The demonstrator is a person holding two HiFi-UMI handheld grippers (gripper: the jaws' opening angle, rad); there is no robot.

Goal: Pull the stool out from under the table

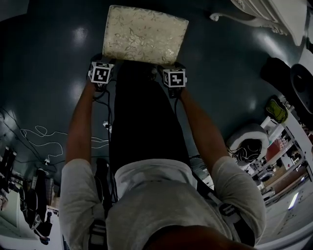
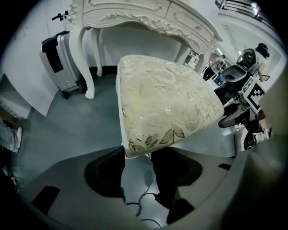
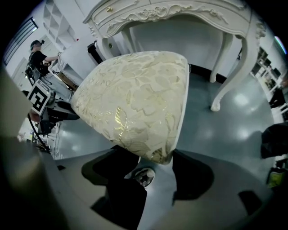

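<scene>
Cream-and-gold floral fabric covered the stool, which stood on the dark floor, clear of the white carved table beyond it. The left gripper was clamped on the seat's near left corner. The right gripper was clamped on the near right corner.

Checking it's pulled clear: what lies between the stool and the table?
Only bare grey floor, shown in the right gripper view; the stool is apart from the table.
</scene>
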